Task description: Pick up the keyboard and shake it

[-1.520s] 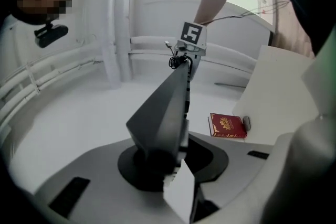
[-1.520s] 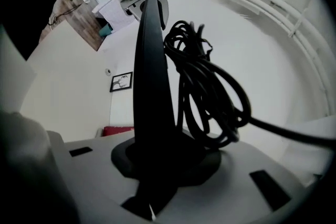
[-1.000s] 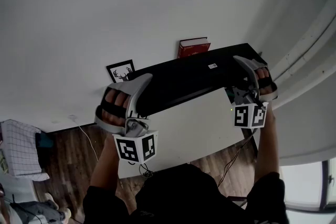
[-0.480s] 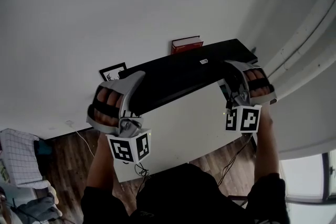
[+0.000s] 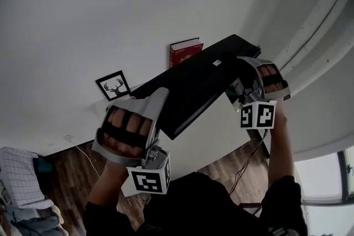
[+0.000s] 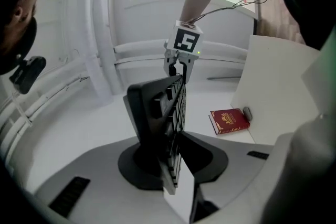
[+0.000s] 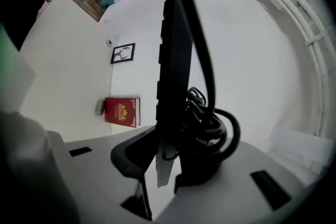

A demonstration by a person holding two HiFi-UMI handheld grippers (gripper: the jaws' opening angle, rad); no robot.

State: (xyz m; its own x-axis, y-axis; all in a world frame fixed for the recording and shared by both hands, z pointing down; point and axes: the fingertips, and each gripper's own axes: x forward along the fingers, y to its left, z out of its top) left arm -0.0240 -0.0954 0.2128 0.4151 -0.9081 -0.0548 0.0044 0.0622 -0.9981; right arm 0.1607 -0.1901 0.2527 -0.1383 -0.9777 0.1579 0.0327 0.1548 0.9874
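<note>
A black keyboard hangs in the air above the white table, slanting from near left to far right. My left gripper grips its near left end, and the jaws are closing tighter on it. In the left gripper view the keyboard stands on edge between the pads of the left gripper. My right gripper clamps the far right end. The right gripper view shows the keyboard edge-on in the right gripper, with its coiled black cable bunched beside the jaws.
A red book and a small framed deer picture lie at the table's far side. A white curved wall rises to the right. Wooden floor and a cable lie below the table's near edge.
The keyboard has swung to a steeper slant. My left gripper has come down and nearer with its end. The right gripper has shifted slightly up and left with the other end.
</note>
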